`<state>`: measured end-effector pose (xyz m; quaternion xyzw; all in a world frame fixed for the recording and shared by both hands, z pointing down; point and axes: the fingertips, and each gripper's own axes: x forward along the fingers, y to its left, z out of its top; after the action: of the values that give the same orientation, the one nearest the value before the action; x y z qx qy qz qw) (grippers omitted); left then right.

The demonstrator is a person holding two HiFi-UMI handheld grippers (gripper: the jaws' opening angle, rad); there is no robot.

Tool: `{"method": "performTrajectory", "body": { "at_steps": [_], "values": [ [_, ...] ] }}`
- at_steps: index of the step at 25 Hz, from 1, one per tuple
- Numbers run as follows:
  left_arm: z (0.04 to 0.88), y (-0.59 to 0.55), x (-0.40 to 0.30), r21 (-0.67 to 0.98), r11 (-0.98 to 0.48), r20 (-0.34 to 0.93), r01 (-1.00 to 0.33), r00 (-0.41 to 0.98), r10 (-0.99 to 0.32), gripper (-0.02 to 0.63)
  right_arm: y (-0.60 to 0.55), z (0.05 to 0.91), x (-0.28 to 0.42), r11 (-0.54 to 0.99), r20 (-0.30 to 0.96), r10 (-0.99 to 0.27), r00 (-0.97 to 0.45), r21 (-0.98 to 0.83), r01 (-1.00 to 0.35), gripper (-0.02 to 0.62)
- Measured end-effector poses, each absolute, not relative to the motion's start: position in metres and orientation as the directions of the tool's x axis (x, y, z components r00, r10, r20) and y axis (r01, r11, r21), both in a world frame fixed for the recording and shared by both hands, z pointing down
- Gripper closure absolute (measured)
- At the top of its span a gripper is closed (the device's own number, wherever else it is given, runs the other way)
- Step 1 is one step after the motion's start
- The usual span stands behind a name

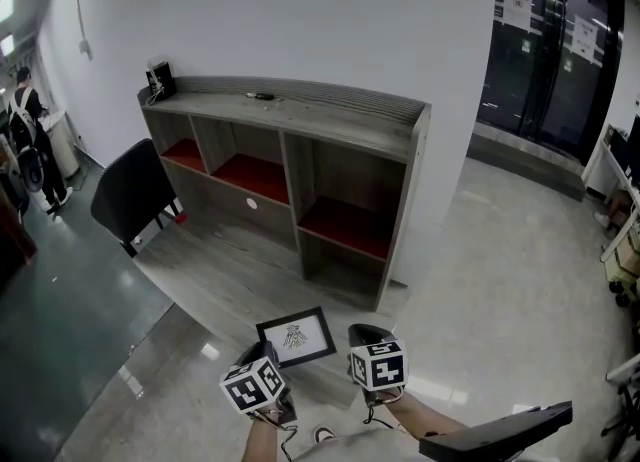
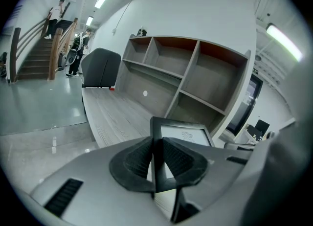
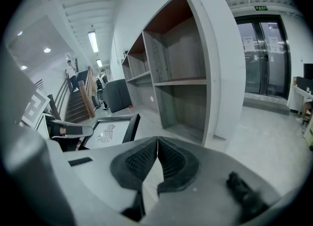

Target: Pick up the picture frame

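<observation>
The picture frame (image 1: 296,337) is black with a white mat and a small dark drawing, and it is held off the floor, tilted, in front of the shelf unit. My left gripper (image 1: 268,354) is shut on its left edge; in the left gripper view the frame (image 2: 184,134) stands between the pads (image 2: 137,160), which press on both sides of the black rim. My right gripper (image 1: 368,337) hangs just right of the frame with its jaws shut on nothing. From the right gripper view the frame (image 3: 110,129) lies to the left, apart from the right gripper (image 3: 157,157).
A grey wooden shelf unit (image 1: 300,165) with red-floored compartments stands against the white wall. A black chair (image 1: 133,190) sits at its left end. Glass doors (image 1: 545,40) are at the right, a black arm (image 1: 500,435) at the bottom right, and a person (image 1: 27,140) stands far left.
</observation>
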<state>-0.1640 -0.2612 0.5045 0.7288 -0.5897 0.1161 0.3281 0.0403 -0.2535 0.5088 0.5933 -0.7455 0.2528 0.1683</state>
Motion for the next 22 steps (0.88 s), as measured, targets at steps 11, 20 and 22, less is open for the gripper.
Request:
{"method": "performTrajectory", "body": {
  "at_steps": [11, 20, 22],
  "values": [
    [0.500, -0.232, -0.119, 0.328, -0.045, 0.563, -0.944, 0.233, -0.793, 0.531, -0.239, 0.506, 0.097, 0.189, 0.544, -0.794, -0.270, -0.201, -0.961, 0.563],
    [0.497, -0.195, -0.114, 0.299, 0.011, 0.565, -0.954, 0.168, -0.808, 0.531, -0.223, 0.507, 0.103, 0.247, 0.538, -0.775, -0.331, -0.223, -0.943, 0.563],
    [0.496, -0.189, -0.118, 0.301, 0.034, 0.565, -0.953, 0.150, -0.811, 0.531, -0.220, 0.504, 0.099, 0.267, 0.533, -0.771, -0.348, -0.226, -0.937, 0.563]
  ]
}}
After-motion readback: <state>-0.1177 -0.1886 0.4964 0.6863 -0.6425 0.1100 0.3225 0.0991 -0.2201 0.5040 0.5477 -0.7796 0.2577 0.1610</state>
